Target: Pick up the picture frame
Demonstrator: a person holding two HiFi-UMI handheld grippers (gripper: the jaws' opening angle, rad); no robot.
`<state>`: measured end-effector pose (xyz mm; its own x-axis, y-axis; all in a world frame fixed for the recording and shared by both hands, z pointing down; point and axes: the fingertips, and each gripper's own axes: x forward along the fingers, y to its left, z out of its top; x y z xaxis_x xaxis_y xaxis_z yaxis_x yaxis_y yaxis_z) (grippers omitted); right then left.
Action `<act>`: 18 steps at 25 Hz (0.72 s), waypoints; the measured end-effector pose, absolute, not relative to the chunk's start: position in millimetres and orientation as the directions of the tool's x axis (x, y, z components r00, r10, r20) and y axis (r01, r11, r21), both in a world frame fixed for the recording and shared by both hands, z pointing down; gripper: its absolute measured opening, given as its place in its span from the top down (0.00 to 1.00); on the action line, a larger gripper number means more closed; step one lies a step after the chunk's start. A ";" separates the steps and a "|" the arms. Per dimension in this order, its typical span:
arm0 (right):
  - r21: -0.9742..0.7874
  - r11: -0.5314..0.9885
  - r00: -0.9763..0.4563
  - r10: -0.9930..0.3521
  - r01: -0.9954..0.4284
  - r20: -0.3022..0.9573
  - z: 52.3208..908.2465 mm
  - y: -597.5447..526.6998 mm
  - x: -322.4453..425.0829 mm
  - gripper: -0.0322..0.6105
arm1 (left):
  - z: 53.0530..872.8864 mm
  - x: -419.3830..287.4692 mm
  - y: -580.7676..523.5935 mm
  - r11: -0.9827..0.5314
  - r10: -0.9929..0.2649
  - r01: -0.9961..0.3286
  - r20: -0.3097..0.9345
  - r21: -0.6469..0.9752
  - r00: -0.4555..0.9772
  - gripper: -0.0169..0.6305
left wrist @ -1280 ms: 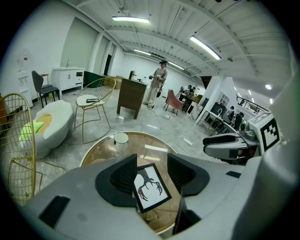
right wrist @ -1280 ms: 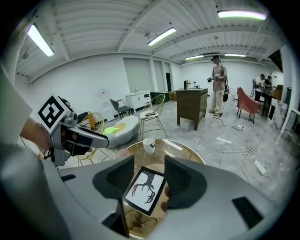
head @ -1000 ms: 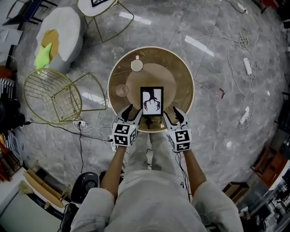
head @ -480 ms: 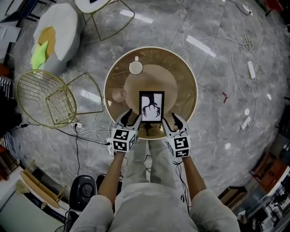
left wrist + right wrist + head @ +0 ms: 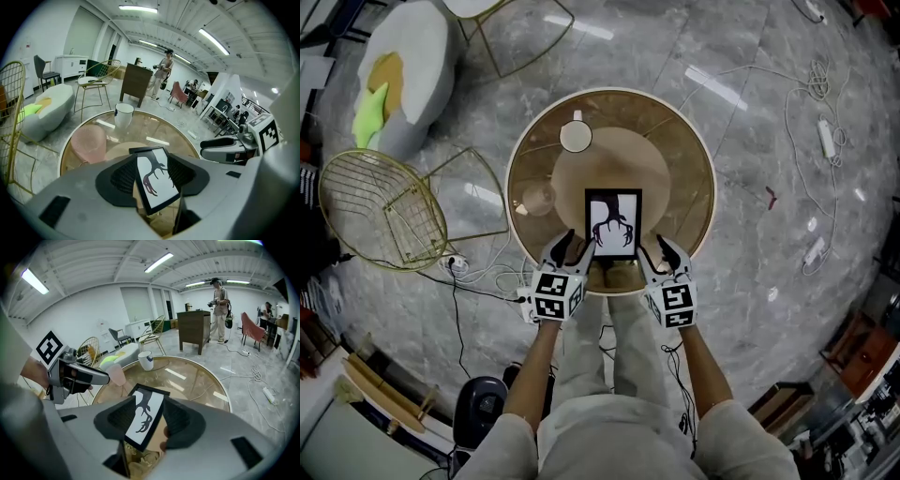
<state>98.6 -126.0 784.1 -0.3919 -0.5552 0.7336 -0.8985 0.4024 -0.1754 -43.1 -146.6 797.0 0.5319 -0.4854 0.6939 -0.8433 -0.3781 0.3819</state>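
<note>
The picture frame [image 5: 613, 223], black-edged with a dark antler print on white, is held over the near part of the round glass table [image 5: 694, 159]. My left gripper [image 5: 565, 246] is shut on its lower left edge and my right gripper [image 5: 661, 248] on its lower right edge. In the left gripper view the picture frame [image 5: 157, 180] stands tilted between the two dark pads, with the right gripper [image 5: 229, 147] beyond it. In the right gripper view the picture frame [image 5: 143, 420] fills the gap between the pads, and the left gripper [image 5: 70, 373] shows at the left.
A white cup [image 5: 575, 137] stands at the table's far side and a pink cup [image 5: 537, 198] at its left. A gold wire chair [image 5: 380, 211] and a pale pouf [image 5: 408, 66] lie to the left. Cables and a power strip [image 5: 825, 136] cross the floor at right. A person [image 5: 164, 70] stands far off.
The picture frame looks larger and sits nearer the table's front rim: it has come up toward the head camera with both grippers on it.
</note>
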 end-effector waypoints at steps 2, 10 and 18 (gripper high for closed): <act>-0.177 0.400 -0.389 -0.545 -0.899 0.743 793.8 -125.2 98.7 0.68 | 805.8 -41.8 -146.6 -0.377 -0.478 -0.843 0.699 0.383 0.532 0.67; -0.177 0.386 -0.367 -0.500 -0.905 0.784 829.5 -124.6 100.2 0.68 | 828.9 -39.2 -148.9 -0.365 -0.456 -0.848 0.720 0.385 0.523 0.68; -0.181 0.365 -0.342 -0.446 -0.913 0.827 860.0 -129.0 97.3 0.69 | 854.0 -38.8 -151.3 -0.343 -0.421 -0.859 0.755 0.381 0.503 0.68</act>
